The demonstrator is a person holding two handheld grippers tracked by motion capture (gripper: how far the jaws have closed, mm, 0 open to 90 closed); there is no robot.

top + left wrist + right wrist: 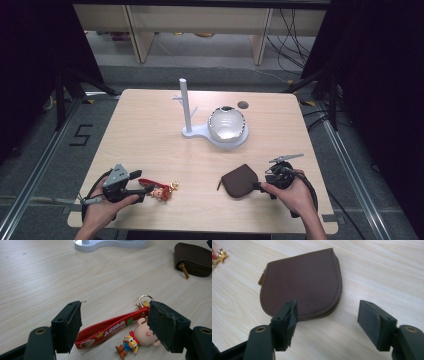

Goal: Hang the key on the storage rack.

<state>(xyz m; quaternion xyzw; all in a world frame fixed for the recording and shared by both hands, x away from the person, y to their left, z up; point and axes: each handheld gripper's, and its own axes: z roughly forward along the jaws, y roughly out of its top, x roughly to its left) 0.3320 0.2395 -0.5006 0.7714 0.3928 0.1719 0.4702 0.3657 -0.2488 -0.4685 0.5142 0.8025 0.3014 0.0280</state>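
A red-strapped keychain with a small cowboy figure and a gold ring lies flat near the table's front left. My left gripper is open, and in the left gripper view the red strap runs between the jaws without touching either pad. A brown zip pouch lies flat at the front right. My right gripper is open just behind the pouch's rounded edge, and in the right gripper view nothing is between its jaws.
A white stand with an upright pegged post sits mid-table and carries a shiny bowl. A small dark round hole marks the table behind it. Bare wood lies between the stand and the grippers.
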